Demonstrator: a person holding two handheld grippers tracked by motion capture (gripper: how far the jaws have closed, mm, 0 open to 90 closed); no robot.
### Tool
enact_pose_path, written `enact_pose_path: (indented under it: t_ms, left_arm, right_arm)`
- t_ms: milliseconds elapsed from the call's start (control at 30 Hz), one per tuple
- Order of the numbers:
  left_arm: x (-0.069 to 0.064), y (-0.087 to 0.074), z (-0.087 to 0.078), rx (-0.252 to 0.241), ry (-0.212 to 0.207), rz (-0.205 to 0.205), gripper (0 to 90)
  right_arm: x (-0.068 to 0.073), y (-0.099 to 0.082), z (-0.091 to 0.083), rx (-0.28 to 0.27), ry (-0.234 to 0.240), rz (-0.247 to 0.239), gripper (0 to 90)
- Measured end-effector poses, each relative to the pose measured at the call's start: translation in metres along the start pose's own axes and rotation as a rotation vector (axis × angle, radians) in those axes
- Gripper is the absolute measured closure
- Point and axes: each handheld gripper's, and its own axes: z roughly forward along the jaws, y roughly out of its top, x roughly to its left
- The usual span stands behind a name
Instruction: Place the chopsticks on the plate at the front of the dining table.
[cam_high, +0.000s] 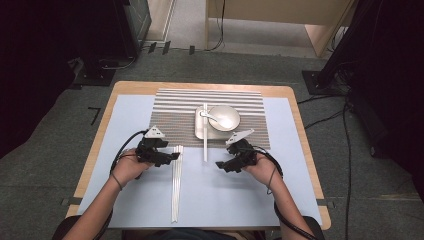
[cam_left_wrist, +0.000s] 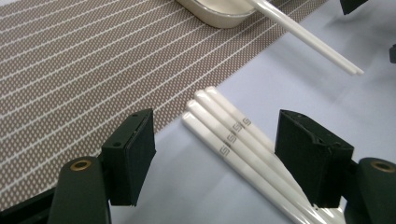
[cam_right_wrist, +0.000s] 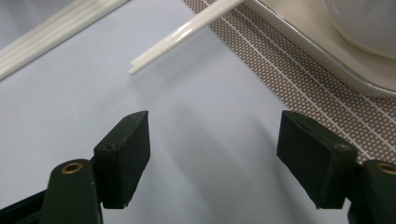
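A bundle of several white chopsticks (cam_high: 175, 185) lies lengthwise on the light blue mat (cam_high: 240, 195). My left gripper (cam_high: 167, 156) hovers over the bundle's far end. In the left gripper view its jaws (cam_left_wrist: 217, 140) stand open astride the chopstick bundle (cam_left_wrist: 233, 140), which runs close under the right jaw, and the pads do not press on it. Another pair of white chopsticks (cam_high: 205, 145) rests across the tray (cam_high: 200, 131) and reaches onto the blue mat. My right gripper (cam_high: 222, 165) is open above bare blue mat (cam_right_wrist: 215, 135), with nothing between its jaws.
A striped brown placemat (cam_high: 175, 115) carries the tray, which holds a white bowl (cam_high: 225, 116) and a spoon (cam_high: 210, 117). In the right gripper view the pair of chopsticks (cam_right_wrist: 187, 30) ends just ahead, with the tray's rim (cam_right_wrist: 303, 32) to the right.
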Motion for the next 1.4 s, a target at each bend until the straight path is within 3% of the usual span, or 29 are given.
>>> enact_pose_path:
  t_ms: [367, 567, 800, 1100, 1300, 1400]
  left_arm:
    - [0.000, -0.014, -0.013, -0.003, 0.015, 0.004, 27.7]
    - [0.003, -0.022, -0.018, 0.000, 0.030, 0.006, 27.5]
    - [0.005, -0.028, -0.024, -0.011, 0.034, 0.012, 27.0]
    - [0.015, -0.038, -0.034, -0.012, 0.061, -0.010, 27.1]
    - [0.023, -0.046, -0.041, -0.018, 0.072, -0.009, 27.1]
    - [0.026, -0.050, -0.042, -0.024, 0.070, 0.006, 27.3]
  right_arm:
    - [-0.003, -0.012, -0.003, 0.001, -0.008, -0.046, 25.6]
    - [-0.007, -0.020, -0.003, -0.006, -0.006, -0.037, 25.4]
    - [-0.010, -0.026, -0.005, -0.039, -0.016, -0.069, 25.1]
    - [-0.012, -0.034, -0.005, -0.076, -0.019, -0.135, 24.6]
    - [-0.014, -0.039, -0.005, -0.104, -0.017, -0.141, 23.5]
    - [-0.014, -0.043, -0.004, -0.135, 0.001, -0.135, 16.3]
